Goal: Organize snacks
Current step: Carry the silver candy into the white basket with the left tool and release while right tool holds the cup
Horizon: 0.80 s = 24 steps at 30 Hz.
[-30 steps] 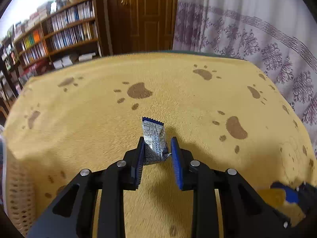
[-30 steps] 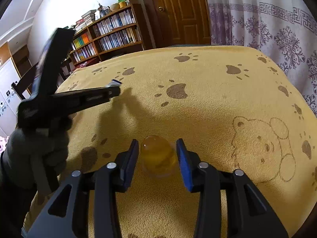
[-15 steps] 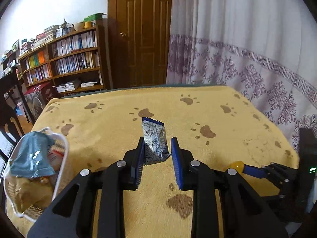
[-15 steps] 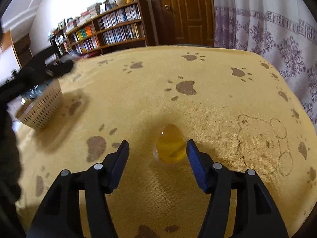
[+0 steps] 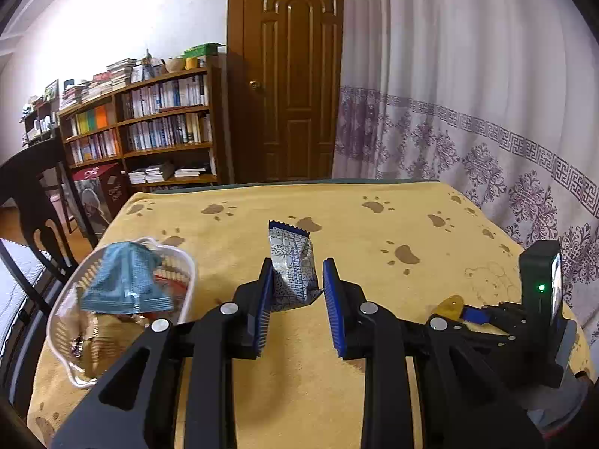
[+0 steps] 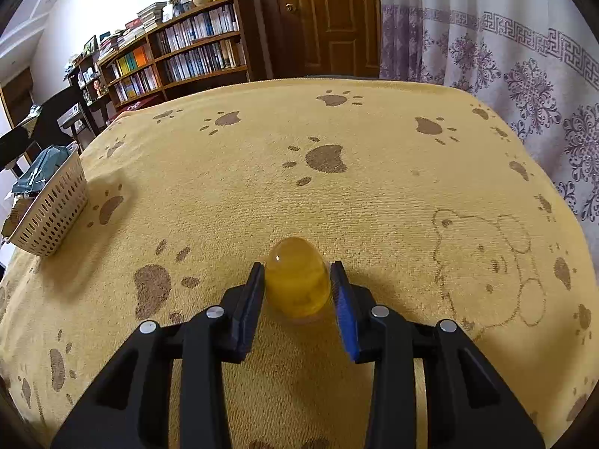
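Note:
A silver-and-blue snack packet [image 5: 292, 262] stands upright between the fingers of my left gripper [image 5: 298, 267], which is shut on its lower end and holds it above the yellow paw-print cloth [image 5: 374, 232]. Down to the left is a white slotted basket [image 5: 187, 262] with a teal packet [image 5: 123, 280] on top. My right gripper [image 6: 297, 267] is low on the cloth, its pads pressed to both sides of a yellow egg-shaped jelly [image 6: 295, 280]. The left wrist view shows that jelly [image 5: 449, 304] at the tip of the right gripper [image 5: 462, 312].
The basket [image 6: 52, 205] sits by the table's left edge in the right wrist view. A dark chair [image 5: 33, 202] stands beyond that edge. A bookshelf [image 5: 149, 131], a wooden door [image 5: 288, 75] and a patterned curtain [image 5: 468, 112] lie behind the table.
My left gripper has lifted the packet off the cloth and swung left, bringing the basket into view. My right gripper opened wide half a second ago and has now closed on the jelly.

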{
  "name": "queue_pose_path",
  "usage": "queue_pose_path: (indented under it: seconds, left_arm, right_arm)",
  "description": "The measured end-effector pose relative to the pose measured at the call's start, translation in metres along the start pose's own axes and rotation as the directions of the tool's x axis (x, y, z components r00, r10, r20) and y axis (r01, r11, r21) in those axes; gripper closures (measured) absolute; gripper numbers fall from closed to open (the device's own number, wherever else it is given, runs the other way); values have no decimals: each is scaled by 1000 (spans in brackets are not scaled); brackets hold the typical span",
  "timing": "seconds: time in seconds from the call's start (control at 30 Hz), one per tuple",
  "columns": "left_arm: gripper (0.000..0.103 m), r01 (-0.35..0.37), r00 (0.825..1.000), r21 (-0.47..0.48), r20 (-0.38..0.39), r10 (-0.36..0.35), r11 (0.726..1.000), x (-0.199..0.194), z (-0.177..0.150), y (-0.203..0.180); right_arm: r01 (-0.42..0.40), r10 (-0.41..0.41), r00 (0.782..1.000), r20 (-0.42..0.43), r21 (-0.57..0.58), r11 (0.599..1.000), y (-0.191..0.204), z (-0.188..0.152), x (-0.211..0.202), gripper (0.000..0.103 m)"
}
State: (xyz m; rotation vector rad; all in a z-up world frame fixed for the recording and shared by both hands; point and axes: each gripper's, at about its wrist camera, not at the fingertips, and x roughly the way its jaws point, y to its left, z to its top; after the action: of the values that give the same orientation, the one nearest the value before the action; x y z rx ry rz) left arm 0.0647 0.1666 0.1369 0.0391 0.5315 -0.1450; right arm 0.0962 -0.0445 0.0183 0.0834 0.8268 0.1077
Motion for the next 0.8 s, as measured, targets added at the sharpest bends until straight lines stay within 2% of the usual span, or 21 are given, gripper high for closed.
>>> queue_pose_path:
  seconds: [0.33, 0.8]
  left_arm:
    - [76, -81, 996, -45, 27, 82, 996, -19, -9, 37]
    - [76, -192, 976, -43, 91, 196, 980, -39, -6, 60]
  right_arm:
    - [-85, 80, 993, 83, 61, 995, 6, -1, -31, 67]
    - [-148, 142, 986, 90, 61, 987, 33, -12, -42, 67]
